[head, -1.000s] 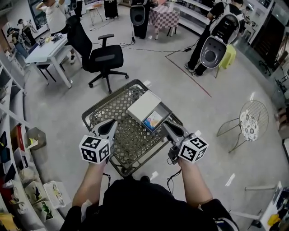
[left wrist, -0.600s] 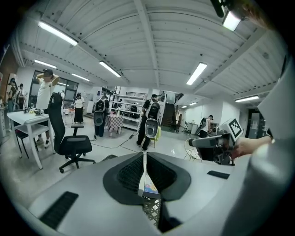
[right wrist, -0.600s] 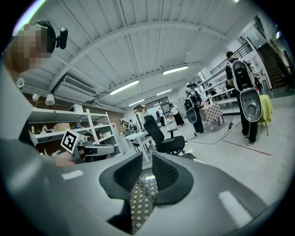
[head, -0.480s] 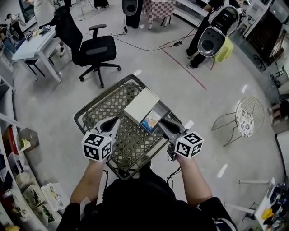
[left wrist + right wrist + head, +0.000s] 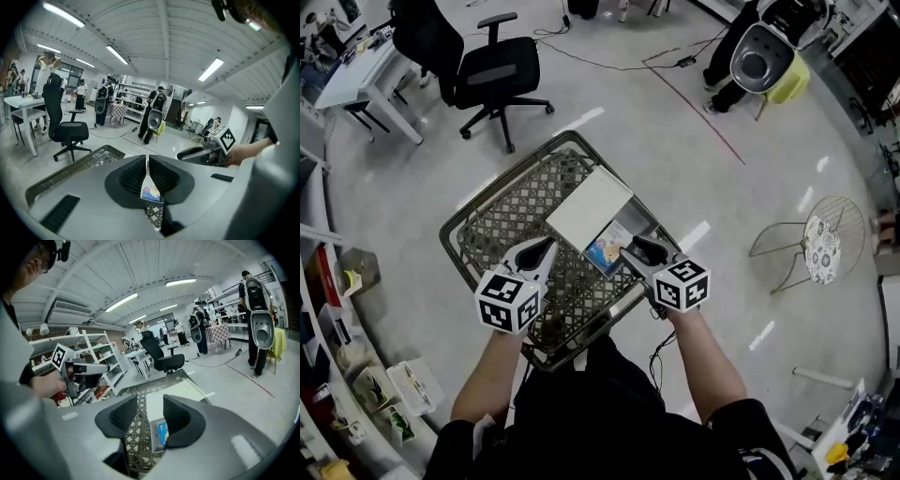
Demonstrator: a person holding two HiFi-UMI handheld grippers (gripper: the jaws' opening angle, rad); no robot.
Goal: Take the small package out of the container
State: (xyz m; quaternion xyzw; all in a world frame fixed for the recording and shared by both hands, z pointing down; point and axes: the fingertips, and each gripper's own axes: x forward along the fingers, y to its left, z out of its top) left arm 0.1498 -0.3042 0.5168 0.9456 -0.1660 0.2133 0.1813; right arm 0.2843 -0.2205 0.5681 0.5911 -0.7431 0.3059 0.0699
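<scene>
1. Right hand-held gripper [image 5: 635,251]: the jaws are opening and now stand part-way spread, with nothing pressed between the pads. In the right gripper view the small package [image 5: 161,433] lies just ahead of the tips, nearer the right-hand jaw and not yet inside the gap
2. Change noted: compared with a second ago, this hand-held gripper has moved in on the package, and its jaws, then nearly together, have parted
3. Left hand-held gripper [image 5: 146,174]: the jaws are pressed almost together, leaving only a thin slit, and hold nothing. The package shows beyond that slit, ahead and to this gripper's right
4. Location of the package: inside the container [image 5: 487,211], a wire-mesh basket, flat on the mesh floor. It lies against the near edge of a white box [image 5: 589,206]; whether it is tucked under that box cannot be told
5. Assessment: the approach appears complete and the grasp is being prepared; lifting out has not begun. The package lies low and flat, so the jaws may snag the mesh or nudge the white box
</scene>
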